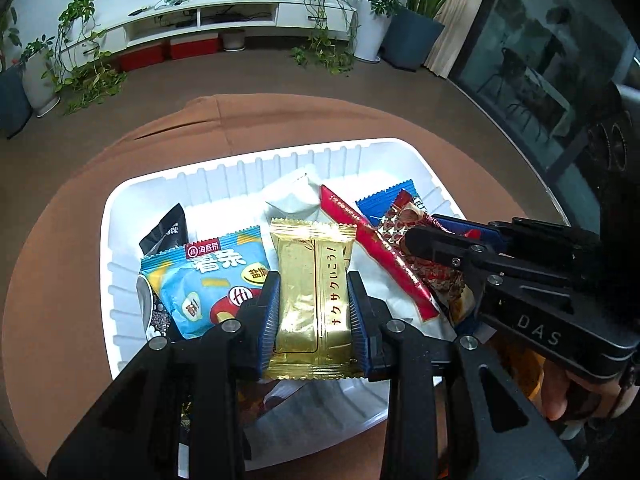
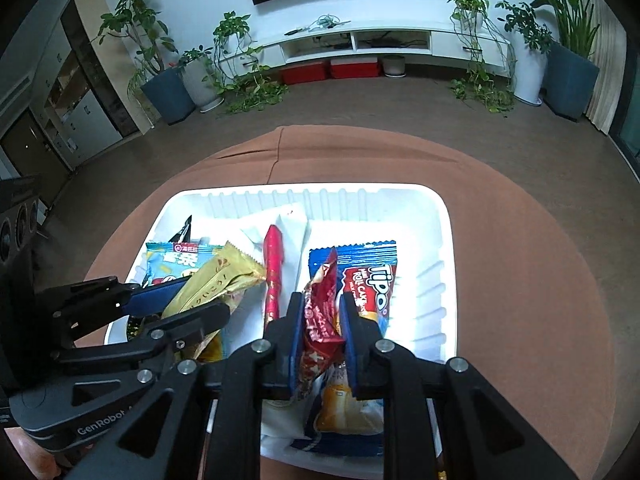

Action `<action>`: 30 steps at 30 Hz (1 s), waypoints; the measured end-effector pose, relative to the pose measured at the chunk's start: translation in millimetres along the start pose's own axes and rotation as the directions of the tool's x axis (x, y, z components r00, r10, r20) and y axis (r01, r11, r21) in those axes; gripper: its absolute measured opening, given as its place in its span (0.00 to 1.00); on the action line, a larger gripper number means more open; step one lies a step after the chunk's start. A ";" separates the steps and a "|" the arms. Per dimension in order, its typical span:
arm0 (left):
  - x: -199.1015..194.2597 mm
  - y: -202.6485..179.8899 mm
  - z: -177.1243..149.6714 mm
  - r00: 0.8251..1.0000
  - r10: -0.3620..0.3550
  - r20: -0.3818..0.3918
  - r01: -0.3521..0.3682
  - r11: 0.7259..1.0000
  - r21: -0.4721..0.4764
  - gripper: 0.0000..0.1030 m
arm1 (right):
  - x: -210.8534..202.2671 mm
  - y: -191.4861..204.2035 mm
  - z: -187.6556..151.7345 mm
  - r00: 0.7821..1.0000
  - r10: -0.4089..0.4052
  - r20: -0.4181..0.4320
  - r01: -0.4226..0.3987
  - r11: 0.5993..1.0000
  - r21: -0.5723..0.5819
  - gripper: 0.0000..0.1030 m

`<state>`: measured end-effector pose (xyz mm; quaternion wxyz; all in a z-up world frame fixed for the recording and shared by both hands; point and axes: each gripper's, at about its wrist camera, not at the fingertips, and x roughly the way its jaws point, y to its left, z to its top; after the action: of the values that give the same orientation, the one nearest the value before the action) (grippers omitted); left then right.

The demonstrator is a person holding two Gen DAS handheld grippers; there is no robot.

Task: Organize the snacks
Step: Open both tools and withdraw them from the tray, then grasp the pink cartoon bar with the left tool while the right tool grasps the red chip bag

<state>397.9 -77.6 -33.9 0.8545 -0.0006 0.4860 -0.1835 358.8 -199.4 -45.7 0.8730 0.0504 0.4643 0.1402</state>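
- Gold foil packet (image 1: 312,300) sits clamped between the blue pads of the left gripper (image 1: 313,304); the jaws are closed on its two long edges, and the packet hangs above the white tray (image 1: 248,172).
- Long axis of the gold foil packet runs along the fingers, pointing away from the camera; its far end projects past the fingertips, its near end lies between the finger bases.
- Red patterned packet (image 2: 320,320) is pinched edge-on in the right gripper (image 2: 320,320); the jaws are closed on it, and its long axis also follows the fingers. It is held above the Tipo roll-cake packet (image 2: 370,280), which lies in the right part of the tray.
- Both grippers are over the near half of the tray, left one beside the right one, close but apart. Each already carries its own item, so neither arm is free to reach the loose snacks.
- Judgement: the coming move turns on clearance under each held packet; the tray floor below both is covered by other wrappers, so a placement spot must be chosen among them.
- Count, as visible: one gold foil packet, one red patterned packet, one Tipo roll-cake packet, one light blue chip bag (image 1: 200,280), one red stick packet (image 1: 380,256), one white wrapper (image 1: 296,196), one black sachet (image 1: 168,232).
- Further wrappers lie partly hidden under the grippers; their number cannot be told.
- One tray stands on the brown tablecloth (image 2: 520,280).
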 end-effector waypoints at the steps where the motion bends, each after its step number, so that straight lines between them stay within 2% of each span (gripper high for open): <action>1: 1.8 -1.0 0.3 1.000 0.000 -0.002 0.000 1.000 0.002 0.29 | -0.6 -0.5 -0.1 1.000 0.000 0.001 0.000 1.000 0.000 0.21; 3: -3.4 2.0 -2.9 1.000 0.001 -0.005 -0.001 1.000 0.007 0.31 | -1.3 -1.3 -0.5 1.000 0.000 0.002 0.000 1.000 0.000 0.24; 6: -10.3 2.8 -4.8 1.000 -0.004 0.008 0.004 1.000 0.008 0.40 | -4.4 -1.9 -1.6 1.000 0.003 0.007 -0.003 1.000 0.003 0.32; 11: -16.3 2.1 -5.1 1.000 -0.004 0.026 0.003 1.000 0.007 0.47 | -17.1 -4.8 -3.8 1.000 0.002 0.030 -0.003 1.000 0.013 0.36; 13: -20.9 4.6 -5.7 0.999 -0.009 0.033 0.008 1.000 0.007 0.49 | -25.2 -6.3 -4.4 0.999 0.005 0.044 -0.006 1.000 0.021 0.43; 15: -28.2 3.5 -8.4 0.999 -0.013 0.042 0.013 1.000 0.002 0.55 | -36.4 -7.6 -5.3 0.998 0.012 0.067 -0.014 0.999 0.036 0.55; 18: -45.4 5.7 -12.8 0.997 -0.023 0.069 0.024 1.000 -0.009 0.68 | -55.3 -9.7 -9.9 0.995 0.032 0.097 -0.038 0.998 0.059 0.66; 20: -62.6 7.7 -17.5 0.996 -0.026 0.089 0.027 0.999 -0.016 0.83 | -69.9 -10.2 -16.5 0.992 0.048 0.120 -0.056 0.996 0.068 0.74; 21: -72.1 9.2 -19.7 0.995 -0.029 0.100 0.031 0.999 -0.019 0.85 | -78.1 -10.6 -21.4 0.990 0.054 0.134 -0.064 0.995 0.072 0.77; 25: -114.7 17.8 -35.2 0.987 -0.029 0.159 0.033 0.999 -0.023 0.99 | -104.4 -12.4 -42.5 0.982 0.077 0.175 -0.095 0.991 0.094 0.82; 30: -154.4 32.7 -76.7 0.982 -0.004 0.188 0.016 0.998 -0.060 1.00 | -129.0 -11.1 -80.1 0.974 0.096 0.205 -0.123 0.985 0.124 0.85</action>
<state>273.4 15.1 47.9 0.8952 -0.0467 0.4086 -0.1717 226.6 -251.1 9.4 0.9004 0.1489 0.3801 0.1505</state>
